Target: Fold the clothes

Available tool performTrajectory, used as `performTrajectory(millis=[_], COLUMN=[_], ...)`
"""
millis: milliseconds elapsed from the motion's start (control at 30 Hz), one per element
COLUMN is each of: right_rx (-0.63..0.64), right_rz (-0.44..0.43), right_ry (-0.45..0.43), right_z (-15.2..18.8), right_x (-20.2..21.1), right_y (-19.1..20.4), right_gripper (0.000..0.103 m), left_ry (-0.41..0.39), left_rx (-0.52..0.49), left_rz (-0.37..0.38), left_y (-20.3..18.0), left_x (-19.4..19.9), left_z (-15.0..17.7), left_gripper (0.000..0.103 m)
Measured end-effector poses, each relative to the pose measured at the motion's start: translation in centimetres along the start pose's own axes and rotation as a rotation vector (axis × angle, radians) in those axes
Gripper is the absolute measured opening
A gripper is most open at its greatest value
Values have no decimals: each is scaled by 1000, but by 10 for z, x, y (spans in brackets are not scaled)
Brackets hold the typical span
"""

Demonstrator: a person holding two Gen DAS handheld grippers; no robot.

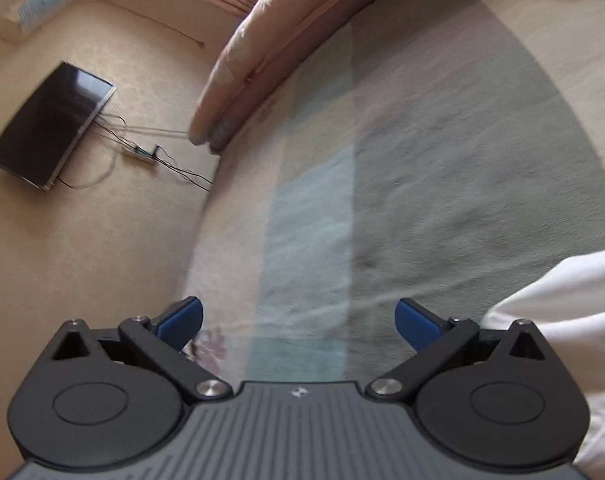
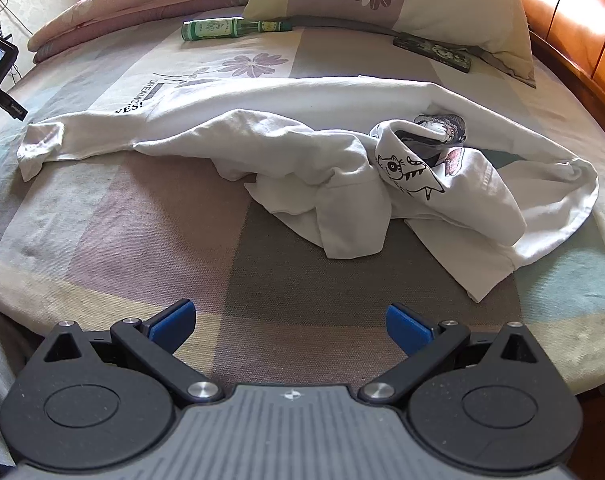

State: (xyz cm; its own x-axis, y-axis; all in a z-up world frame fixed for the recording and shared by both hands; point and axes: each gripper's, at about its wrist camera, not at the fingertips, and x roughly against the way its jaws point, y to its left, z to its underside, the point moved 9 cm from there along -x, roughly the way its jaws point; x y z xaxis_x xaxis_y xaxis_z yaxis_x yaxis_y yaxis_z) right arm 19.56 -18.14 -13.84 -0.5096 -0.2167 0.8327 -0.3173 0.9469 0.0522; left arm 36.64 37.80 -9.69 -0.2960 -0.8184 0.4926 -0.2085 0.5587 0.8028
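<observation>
Step in hand looks like the approach before the first grasp: nothing is folded yet. White long-sleeve shirt (image 2: 302, 160) lies crumpled across the middle of the bed (image 2: 122, 216), on a patchwork bedsheet. One sleeve stretches out to the left, cuff (image 2: 38, 148) flat on the sheet; the body is bunched in the centre with a cartoon print (image 2: 410, 172) twisted up on top; a hem flap hangs toward the near right. Black lettering shows on the far-left part of the fabric.

Right gripper (image 2: 290, 324) hovers over the near edge of the bed, jaws spread wide, nothing between them, well short of the shirt. Left gripper (image 1: 298, 320) also has its jaws wide apart and empty; its view is motion-blurred, pointing along the left side of the bed, with only a white fold of the shirt (image 1: 562, 320) at the right edge, just beside the right finger.

Far side: green glass bottle (image 2: 230, 29) lying on its side, a pillow (image 2: 382, 4), a dark flat case (image 2: 432, 51) and a rolled quilt (image 2: 114, 12), all well apart from the shirt.

Next move likely calls for untangling first: pinch the bunched centre or hem, pull the body flat, straighten the sleeves, then fold. Left gripper probably needs to turn right toward the cuff.
</observation>
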Motion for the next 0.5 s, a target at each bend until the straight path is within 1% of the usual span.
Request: performTrajectory(millis=[100,133,233,300,400,467,500], right_rx=[-1,-2,5,20,41,45,42], right_rz=[-2,-4,-20,-38,-60,-59,-56], right_ry=[2,3,9,8,6,2,-1], right_z=[0,-1,-2,-2,-1,0,1], right_x=[-1,-2,-7,-8,-5,-1,1], right_y=[1,2,8,16,27,28,27], right_gripper=[103,103,103,103,103,103,103], left_ry=[-10,-17,-42,-57,-66,-68,-64], left_rx=[107,111,79,32,9,8,9], left_rz=[144,208,411,521,625,648,635], left_y=[2,-5,-34,-60,-93,-109,-115], left_x=[11,19,50,73,97,102,102], left_z=[2,3,10,15,17,14,12], left_gripper=[102,102,102,102,102,102,102])
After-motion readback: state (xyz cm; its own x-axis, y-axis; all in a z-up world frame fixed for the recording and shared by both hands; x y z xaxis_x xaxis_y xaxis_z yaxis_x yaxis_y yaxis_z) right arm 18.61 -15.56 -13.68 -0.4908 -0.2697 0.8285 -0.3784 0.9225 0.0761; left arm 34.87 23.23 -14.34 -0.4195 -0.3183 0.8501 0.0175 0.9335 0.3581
